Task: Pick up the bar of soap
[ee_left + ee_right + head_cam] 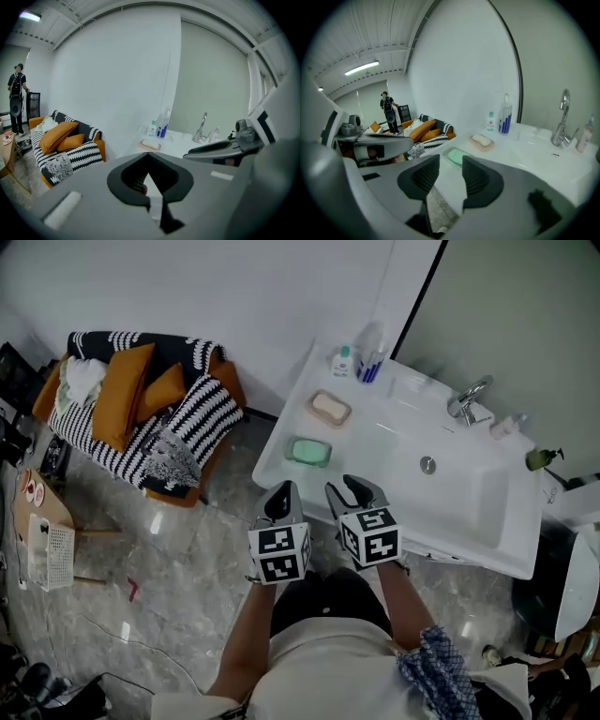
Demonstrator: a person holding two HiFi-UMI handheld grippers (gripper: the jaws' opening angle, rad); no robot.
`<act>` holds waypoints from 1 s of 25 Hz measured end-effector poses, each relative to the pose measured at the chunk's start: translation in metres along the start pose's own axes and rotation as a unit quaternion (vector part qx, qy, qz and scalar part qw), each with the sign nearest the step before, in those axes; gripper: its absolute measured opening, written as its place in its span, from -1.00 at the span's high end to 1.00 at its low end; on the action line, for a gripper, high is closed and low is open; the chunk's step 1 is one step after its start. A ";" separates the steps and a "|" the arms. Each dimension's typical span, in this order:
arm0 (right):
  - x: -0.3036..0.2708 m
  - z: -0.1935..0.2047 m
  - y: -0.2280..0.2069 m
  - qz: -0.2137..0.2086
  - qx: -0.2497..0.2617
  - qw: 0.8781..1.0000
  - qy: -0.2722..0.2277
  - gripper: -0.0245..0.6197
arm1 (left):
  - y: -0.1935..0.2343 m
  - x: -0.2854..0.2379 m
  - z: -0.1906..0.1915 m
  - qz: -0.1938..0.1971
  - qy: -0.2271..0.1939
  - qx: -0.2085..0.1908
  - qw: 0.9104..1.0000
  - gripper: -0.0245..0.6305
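Green soap bar [308,451] lies in its dish [288,452] on the washbasin [375,442] ledge, long axis crosswise, just ahead of and between right gripper [352,489], jaws apart and empty, and left gripper [281,495], jaws together.

White ceramic washbasin [403,442]; pink oval soap dish [330,408] and green rectangular soap dish [308,452] at 9 o'clock, 2 plastic bottles [372,360] at 11 o'clock.

No text, brand or number can be read. Labels are seen on the small bottle [343,361] and the blue-striped bottle [371,362] at the sink's [469,498] far left, but their print is too small to be made out.
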State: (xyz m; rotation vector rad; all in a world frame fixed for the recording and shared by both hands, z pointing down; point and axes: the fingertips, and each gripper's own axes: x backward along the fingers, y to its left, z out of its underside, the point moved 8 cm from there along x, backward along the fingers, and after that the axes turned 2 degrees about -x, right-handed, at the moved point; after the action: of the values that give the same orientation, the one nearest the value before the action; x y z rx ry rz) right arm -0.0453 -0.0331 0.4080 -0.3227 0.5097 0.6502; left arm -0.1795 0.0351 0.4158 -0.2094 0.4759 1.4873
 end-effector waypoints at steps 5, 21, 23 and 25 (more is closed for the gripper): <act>-0.011 -0.011 -0.008 0.002 0.063 0.998 0.007 0.46 | 0.006 -0.011 -0.004 0.005 0.003 -0.004 1.000 0.91; -0.088 -0.027 -0.033 -0.105 0.212 0.966 0.108 0.34 | 0.028 -0.051 -0.013 -0.043 0.019 0.020 0.999 0.91; -0.099 -0.029 -0.033 -0.118 0.240 0.956 0.123 0.33 | 0.030 -0.057 -0.014 -0.051 0.022 0.024 0.998 0.91; -0.108 -0.028 -0.035 -0.127 0.272 0.944 0.134 0.33 | 0.031 -0.063 -0.016 -0.056 0.023 0.021 0.998 0.91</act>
State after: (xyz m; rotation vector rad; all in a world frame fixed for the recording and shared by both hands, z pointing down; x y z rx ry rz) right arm -0.1059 -0.1243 0.4476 0.0514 0.8683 0.1944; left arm -0.2132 -0.0255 0.4334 -0.2337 0.5231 1.3641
